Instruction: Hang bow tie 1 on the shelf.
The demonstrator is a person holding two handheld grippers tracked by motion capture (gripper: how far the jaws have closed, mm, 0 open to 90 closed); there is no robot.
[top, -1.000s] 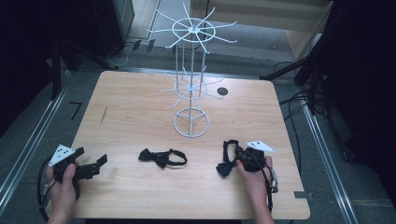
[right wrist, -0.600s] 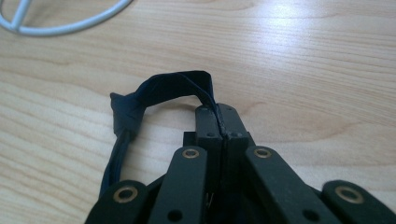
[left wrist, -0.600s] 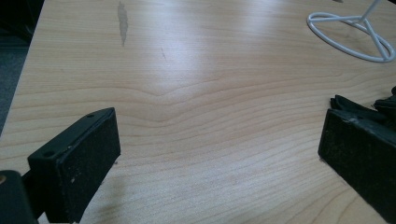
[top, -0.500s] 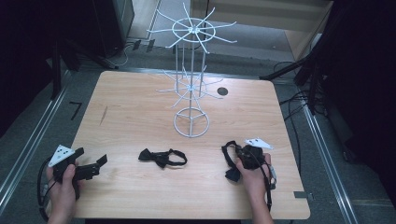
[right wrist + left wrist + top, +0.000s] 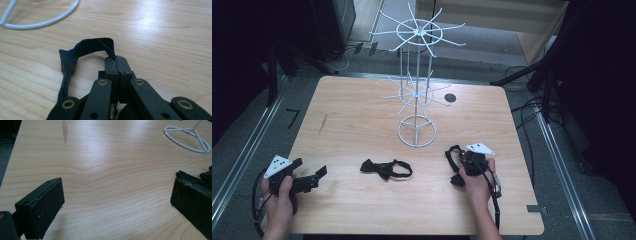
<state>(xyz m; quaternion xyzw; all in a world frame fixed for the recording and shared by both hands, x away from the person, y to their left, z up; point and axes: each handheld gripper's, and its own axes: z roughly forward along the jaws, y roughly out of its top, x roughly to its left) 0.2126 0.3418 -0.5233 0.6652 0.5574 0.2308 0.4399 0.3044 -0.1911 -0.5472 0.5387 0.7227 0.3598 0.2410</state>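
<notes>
A black bow tie [image 5: 386, 169] lies flat on the wooden table [image 5: 362, 125], in front of the white wire rack [image 5: 417, 90]. My left gripper [image 5: 309, 175] rests at the table's near left, open, pointing toward this bow tie. Its jaws stand wide apart [image 5: 117, 192], and the bow tie's edge [image 5: 191, 176] peeks from behind the right jaw. A second dark bow tie [image 5: 453, 159] is at the near right. My right gripper [image 5: 462, 164] is shut on it. Its strap [image 5: 86, 47] arches up from the closed jaws [image 5: 117, 67] and loops down to the table.
The rack's round wire base [image 5: 417, 131] stands mid-table, and its prongs [image 5: 432, 37] spread above. A dark round hole [image 5: 450, 98] sits in the tabletop behind it. Cables and dark equipment lie on the floor around the table. The rack base also shows as a ring [image 5: 187, 138].
My right gripper has shifted slightly toward the left and the near edge, with the bow tie's strap in it. The left gripper and the middle bow tie have not moved.
</notes>
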